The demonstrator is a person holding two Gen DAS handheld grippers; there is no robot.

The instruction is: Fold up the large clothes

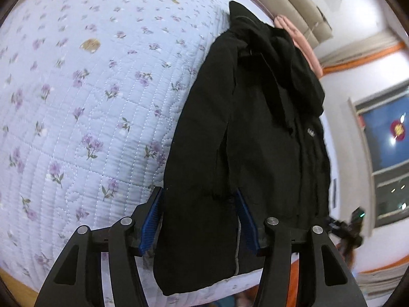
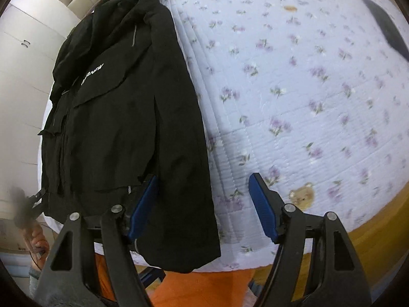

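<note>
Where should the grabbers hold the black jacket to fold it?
Probably by the sleeve cuffs. The jacket lies flat on the quilt with each sleeve straight down its side, cuffs at the near edge. The open left gripper already straddles one; the open right gripper can come in from the near edge too.

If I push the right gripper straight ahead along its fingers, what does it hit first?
Most likely the black jacket's sleeve, which lies between the open right gripper fingers; its right finger is over the floral quilt. How far above the fabric it sits is unclear.
</note>
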